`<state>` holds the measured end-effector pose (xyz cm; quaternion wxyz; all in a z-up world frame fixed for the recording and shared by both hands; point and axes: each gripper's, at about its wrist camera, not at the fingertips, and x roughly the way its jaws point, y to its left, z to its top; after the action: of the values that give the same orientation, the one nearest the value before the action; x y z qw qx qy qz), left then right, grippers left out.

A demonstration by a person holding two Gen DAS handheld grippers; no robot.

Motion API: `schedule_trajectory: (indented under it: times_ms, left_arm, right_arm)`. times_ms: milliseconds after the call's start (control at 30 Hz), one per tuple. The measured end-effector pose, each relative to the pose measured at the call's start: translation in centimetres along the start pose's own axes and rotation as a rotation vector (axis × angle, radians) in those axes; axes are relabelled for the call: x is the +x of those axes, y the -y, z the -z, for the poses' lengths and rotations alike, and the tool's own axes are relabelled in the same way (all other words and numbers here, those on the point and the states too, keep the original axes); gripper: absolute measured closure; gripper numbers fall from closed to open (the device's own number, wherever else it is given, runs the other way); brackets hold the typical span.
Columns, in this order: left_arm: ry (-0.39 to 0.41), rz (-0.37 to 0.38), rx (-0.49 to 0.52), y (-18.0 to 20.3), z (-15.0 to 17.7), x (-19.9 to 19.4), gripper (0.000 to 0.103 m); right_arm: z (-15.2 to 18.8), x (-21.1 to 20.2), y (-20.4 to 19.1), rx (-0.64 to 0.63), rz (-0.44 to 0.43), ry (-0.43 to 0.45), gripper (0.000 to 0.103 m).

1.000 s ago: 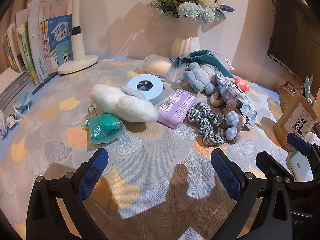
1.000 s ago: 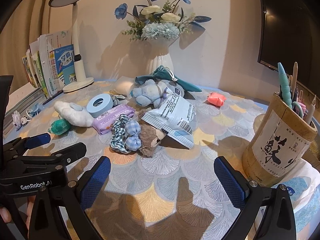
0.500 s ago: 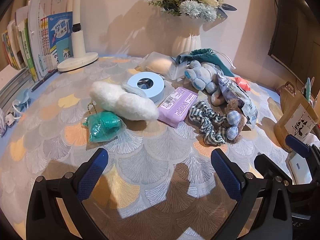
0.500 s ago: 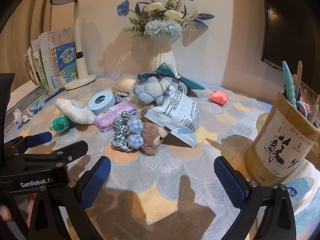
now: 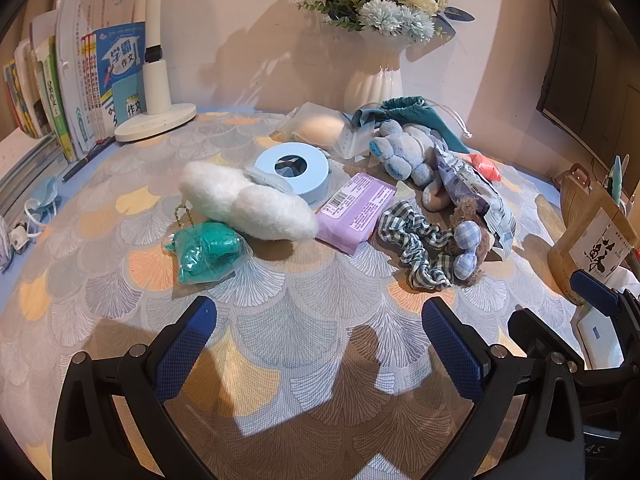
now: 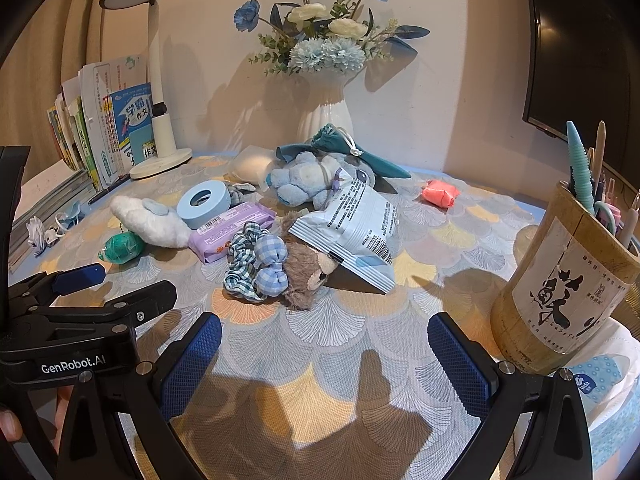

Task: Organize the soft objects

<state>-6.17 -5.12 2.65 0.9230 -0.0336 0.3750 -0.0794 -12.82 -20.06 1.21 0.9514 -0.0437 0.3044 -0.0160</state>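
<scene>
Both grippers hover low over the near part of the table, which wears a cloth with a fan pattern. The left gripper has its jaws spread wide and holds nothing; the right gripper is also spread wide and empty, and it sits beside the left one near the front edge. The soft objects lie in a loose heap around the middle of the table. A white fluffy plush lies toward the left side, with a green sequin pouch just in front of it. Behind the plush stands a blue tape roll, and a purple wipes pack touches the plush on its right. Next comes a checked scrunchie, pressed against a brown plush bear, which is partly covered by a white snack bag. A blue plush toy rests further back, in front of the white vase. A bamboo pen holder stands at the right edge.
</scene>
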Motion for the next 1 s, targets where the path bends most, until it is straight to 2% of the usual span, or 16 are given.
schedule_trajectory:
  times_ms: [500,600,700,767,867,1000]
  left_arm:
    - [0.001,0.001,0.0,0.0,-0.1,0.0,0.001]
    - [0.014,0.02,0.001,0.0,0.1,-0.2,0.001]
    - [0.041,0.02,-0.003,-0.2,0.3,-1.2,0.001]
    - [0.04,0.046,-0.017,-0.8,0.3,-2.1,0.001]
    - [0.041,0.075,-0.041,-2.8,0.5,-3.9,0.001]
    - [0.029,0.005,-0.043,-5.8,-0.2,-5.3,0.001]
  right_arm:
    - [-0.1,0.0,0.0,0.0,0.0,0.0,0.0]
    - [-0.1,-0.1,0.1,0.005,0.012,0.01,0.0]
    - [0.4,-2.3,0.8,0.06,0.104,0.128,0.0]
    - [0.6,-3.3,1.4,0.089,0.069,0.175,0.0]
    - [0.4,-2.8,1.7,0.107,0.063,0.144,0.0]
    - [0.2,-2.1,1.4,0.089,0.073,0.108,0.0]
